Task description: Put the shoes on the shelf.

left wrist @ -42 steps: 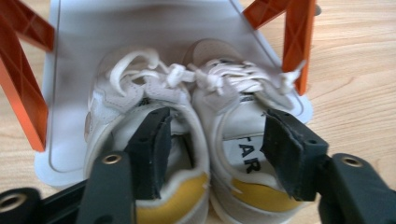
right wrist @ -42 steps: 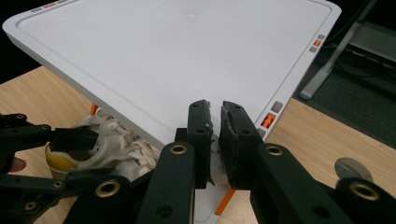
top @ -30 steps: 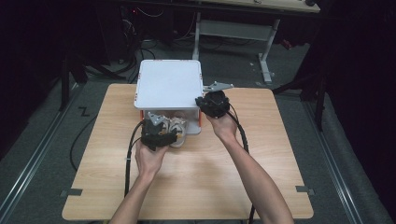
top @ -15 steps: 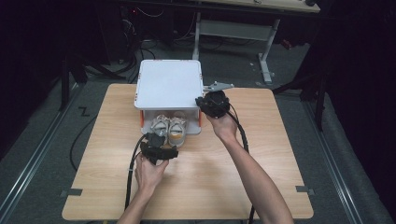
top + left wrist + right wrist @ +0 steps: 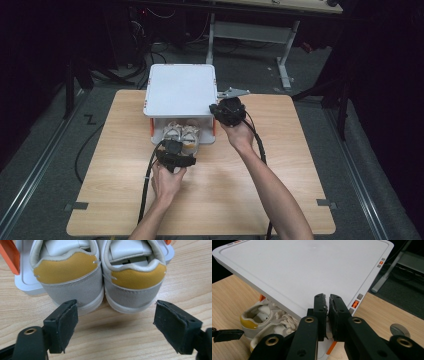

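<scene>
— Left tool (image 5: 115, 325) sits low over the counter (image 5: 240, 200), jaws spread wide after just opening, nothing between them.

— And the pair of sneakers (image 5: 100, 277)?

— Right in front of those jaws, heels toward them, side by side and touching, tucked into the white storage box (image 5: 181, 95) with their heels sticking out.

— Over on the right?

— Right tool (image 5: 327, 312) has its jaws pressed together on the front edge of the box lid (image 5: 312, 267), holding it tilted up above the shoes.
</scene>
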The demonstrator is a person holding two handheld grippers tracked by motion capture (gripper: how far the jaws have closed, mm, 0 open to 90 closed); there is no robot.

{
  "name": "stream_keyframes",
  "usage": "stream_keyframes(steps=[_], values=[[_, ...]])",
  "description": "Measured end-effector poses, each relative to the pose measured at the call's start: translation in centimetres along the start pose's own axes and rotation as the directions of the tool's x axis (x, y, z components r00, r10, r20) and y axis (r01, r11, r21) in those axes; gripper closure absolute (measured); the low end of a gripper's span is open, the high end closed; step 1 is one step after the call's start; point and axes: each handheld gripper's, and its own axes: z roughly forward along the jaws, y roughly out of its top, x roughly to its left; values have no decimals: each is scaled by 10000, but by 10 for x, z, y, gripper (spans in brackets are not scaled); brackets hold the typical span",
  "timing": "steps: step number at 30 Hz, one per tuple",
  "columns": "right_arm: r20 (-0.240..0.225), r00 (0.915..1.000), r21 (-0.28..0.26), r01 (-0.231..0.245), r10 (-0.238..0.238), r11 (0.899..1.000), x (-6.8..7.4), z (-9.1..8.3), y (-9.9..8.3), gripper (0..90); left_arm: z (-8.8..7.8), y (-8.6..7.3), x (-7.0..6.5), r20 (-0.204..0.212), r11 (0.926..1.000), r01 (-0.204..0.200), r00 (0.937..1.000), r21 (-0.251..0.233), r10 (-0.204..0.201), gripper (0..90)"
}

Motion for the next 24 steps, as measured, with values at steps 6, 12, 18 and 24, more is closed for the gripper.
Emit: stream_keyframes(steps=[6, 12, 18, 24], values=[[-30, 10000, 24, -40, 40, 10000, -1, 0, 0, 854, 5, 5, 0, -56, 9999, 126, 9999, -20, -127, 196], [-77, 10000, 60, -58, 58, 10000, -1, 0, 0, 865, 7, 8, 0, 5, 10000, 72, 10000, -31, -72, 194], [-131, 9998, 93, -129, 130, 9999, -2, -1, 1, 875, 13, 16, 0, 49, 9998, 193, 9998, -76, -192, 209], [-224, 9995, 74, -232, 234, 9997, -3, -1, 0, 882, 19, 19, 1, 136, 9985, 404, 9991, -360, -399, 217]])
